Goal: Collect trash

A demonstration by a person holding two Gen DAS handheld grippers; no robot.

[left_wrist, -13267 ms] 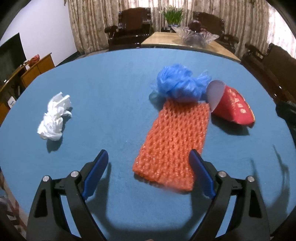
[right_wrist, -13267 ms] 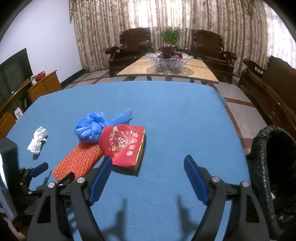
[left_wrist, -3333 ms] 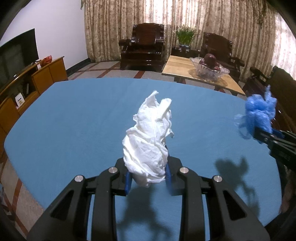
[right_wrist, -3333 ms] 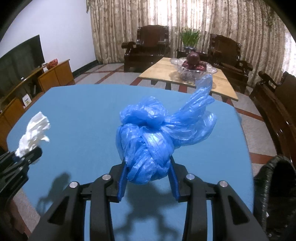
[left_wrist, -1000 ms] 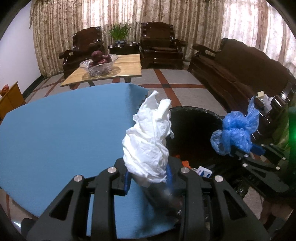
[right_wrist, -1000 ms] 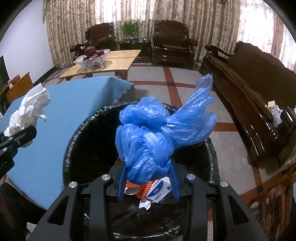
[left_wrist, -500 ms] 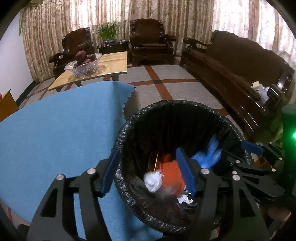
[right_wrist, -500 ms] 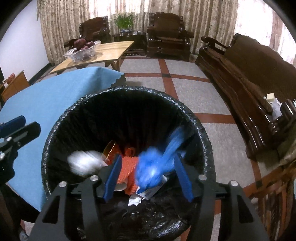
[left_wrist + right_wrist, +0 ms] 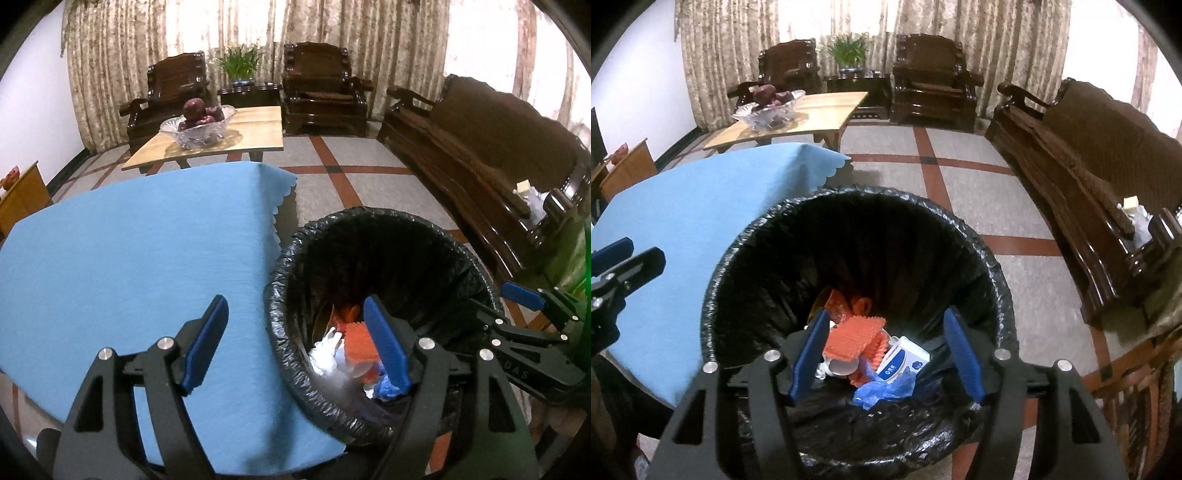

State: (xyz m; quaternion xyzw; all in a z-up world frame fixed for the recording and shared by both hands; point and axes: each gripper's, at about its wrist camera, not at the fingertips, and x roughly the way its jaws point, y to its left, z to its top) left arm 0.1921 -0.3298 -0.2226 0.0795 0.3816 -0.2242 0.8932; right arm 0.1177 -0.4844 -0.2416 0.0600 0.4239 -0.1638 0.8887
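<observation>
Both pairs of jaws stand apart with nothing between the pads, and both have just been opening. The left gripper (image 9: 295,339) fills the lower middle of its view, one blue pad over the blue tablecloth (image 9: 129,266) and the other over the bin's mouth. The right gripper (image 9: 886,360) sits at the bottom centre of its view, squarely above the black-lined trash bin (image 9: 746,251).

Down in the bin lies the collected trash — the white crumpled tissue (image 9: 325,349) at lower centre of the left view, the orange foam net (image 9: 855,334) and the blue plastic bag (image 9: 886,387) between the right gripper's pads in its view, beside a small white-and-blue box (image 9: 901,360). Both grippers point steeply down over the opening, which looks chosen so that released pieces fall inside rather than onto the rim or the floor.

No trash shows on the part of the tablecloth in view — judging from that, the collecting seems done or nearly so.
</observation>
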